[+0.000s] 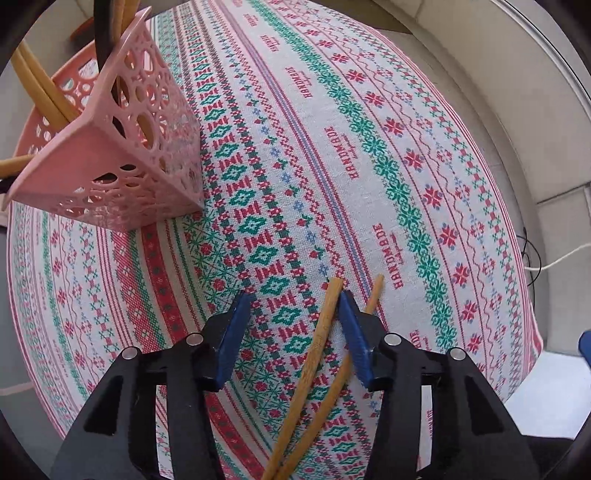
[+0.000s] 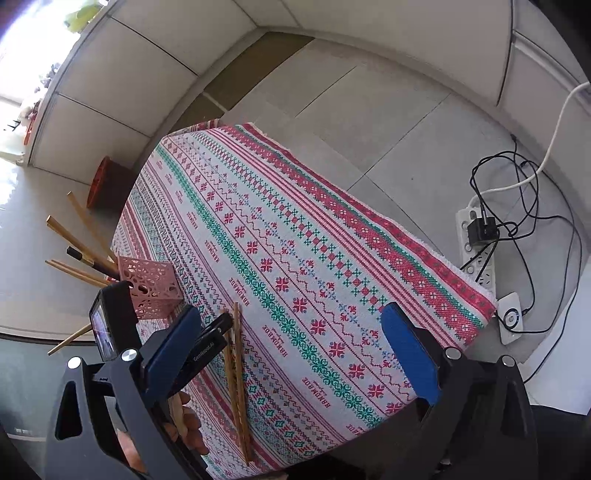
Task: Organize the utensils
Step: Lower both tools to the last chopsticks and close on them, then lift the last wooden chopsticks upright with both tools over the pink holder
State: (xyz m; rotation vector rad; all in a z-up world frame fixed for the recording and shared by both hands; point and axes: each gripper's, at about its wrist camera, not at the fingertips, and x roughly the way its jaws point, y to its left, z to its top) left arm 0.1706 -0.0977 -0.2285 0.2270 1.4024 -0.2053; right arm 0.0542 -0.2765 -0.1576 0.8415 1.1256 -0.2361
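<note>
Bamboo chopsticks (image 1: 314,365) lie as a pair on the patterned cloth (image 1: 369,147) that covers the bench, crossing each other low in the left wrist view. The left gripper (image 1: 295,314) hangs over them with its blue pads (image 1: 231,332) spread apart; one stick runs between the pads, right against the inner face of the right-hand pad, while the second stick passes under that pad and its tip shows on the outer side. Neither stick is clamped.

Up and to the left stands a pink perforated holder (image 1: 122,147), square in section, already carrying several wooden chopsticks (image 1: 40,85) and a dark utensil (image 1: 101,33) that lean out of its top. It rests on the cloth, well apart from the loose pair.

From the right wrist view the same pair (image 2: 236,369) lies lengthwise near the front edge of the bench, with the left gripper (image 2: 218,328) low beside it. The right gripper (image 2: 291,325) is held above the bench, jaws wide apart and holding nothing. On the floor beyond the bench sit a white power strip (image 2: 476,254) with black cables (image 2: 535,221) and a red bucket (image 2: 103,184).
</note>
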